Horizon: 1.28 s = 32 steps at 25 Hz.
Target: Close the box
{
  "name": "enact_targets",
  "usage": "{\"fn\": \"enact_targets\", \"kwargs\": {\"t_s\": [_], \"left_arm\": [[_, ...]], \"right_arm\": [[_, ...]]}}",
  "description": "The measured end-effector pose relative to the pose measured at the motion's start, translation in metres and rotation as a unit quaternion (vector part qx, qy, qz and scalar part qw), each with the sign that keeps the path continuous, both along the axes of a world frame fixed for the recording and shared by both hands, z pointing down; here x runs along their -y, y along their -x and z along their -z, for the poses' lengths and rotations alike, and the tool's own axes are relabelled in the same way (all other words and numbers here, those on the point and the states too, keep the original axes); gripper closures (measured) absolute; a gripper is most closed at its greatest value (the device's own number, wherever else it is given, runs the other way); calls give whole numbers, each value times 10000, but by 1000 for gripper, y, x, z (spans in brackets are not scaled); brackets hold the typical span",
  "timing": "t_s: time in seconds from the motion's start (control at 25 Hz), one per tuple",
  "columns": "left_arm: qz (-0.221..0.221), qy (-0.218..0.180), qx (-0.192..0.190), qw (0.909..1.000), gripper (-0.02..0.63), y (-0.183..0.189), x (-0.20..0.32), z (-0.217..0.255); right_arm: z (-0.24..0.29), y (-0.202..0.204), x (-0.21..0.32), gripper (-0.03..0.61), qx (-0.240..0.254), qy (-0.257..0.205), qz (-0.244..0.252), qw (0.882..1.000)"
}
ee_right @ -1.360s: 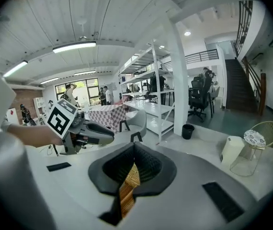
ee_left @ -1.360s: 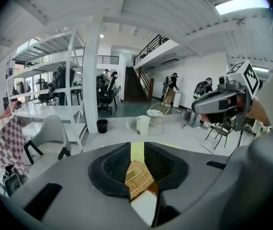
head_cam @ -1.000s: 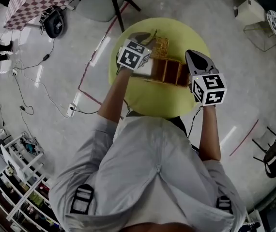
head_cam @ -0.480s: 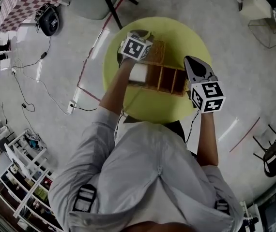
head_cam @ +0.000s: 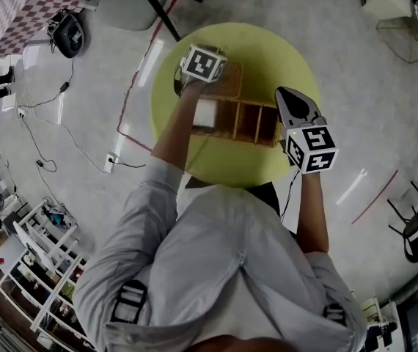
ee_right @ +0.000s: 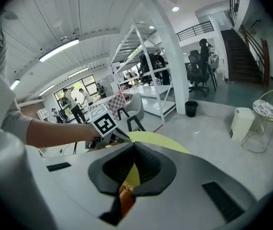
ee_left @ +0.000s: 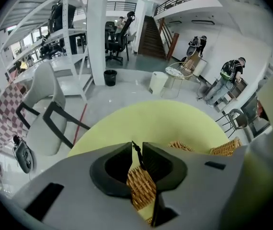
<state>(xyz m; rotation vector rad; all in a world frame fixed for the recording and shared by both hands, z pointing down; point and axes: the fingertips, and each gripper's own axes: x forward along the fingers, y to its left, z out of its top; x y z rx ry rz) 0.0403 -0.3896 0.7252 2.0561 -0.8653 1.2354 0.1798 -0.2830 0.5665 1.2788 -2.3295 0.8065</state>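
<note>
Currently, the round yellow table [head_cam: 282,50] is carrying the wicker box [head_cam: 253,121] at its centre, with the compartments lying exposed. The woven lid [head_cam: 231,83] is lying open at the box's far-left side. The left gripper [ee_left: 137,143] is hovering over the lid, its jaws closing, narrowly apart, around a thin dark cord [ee_left: 137,153]. The right gripper [ee_right: 134,142] is sitting at the box's right end, jaws together and gripping nothing.

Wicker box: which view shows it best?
Head view: nearly the whole wicker box, compartments open, sits on the yellow table. Left gripper view shows only wicker through the closing jaws of the left gripper; right gripper view shows a sliver low in frame.
</note>
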Motion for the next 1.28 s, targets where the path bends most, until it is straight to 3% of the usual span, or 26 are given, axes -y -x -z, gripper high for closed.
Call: {"fn": "enact_targets", "kwargs": {"t_s": [0.32, 0.88, 1.28], "left_arm": [[-109, 37, 125, 9999, 565, 0, -4, -4], [217, -465, -402, 9979, 572, 12, -20, 53], [456, -1032, -889, 9896, 574, 23, -39, 115]], "right_arm": [[1, 1, -1, 555, 57, -37, 33, 10000], [27, 13, -10, 555, 0, -266, 201, 9994], [60, 31, -39, 555, -67, -564, 400, 9976]]}}
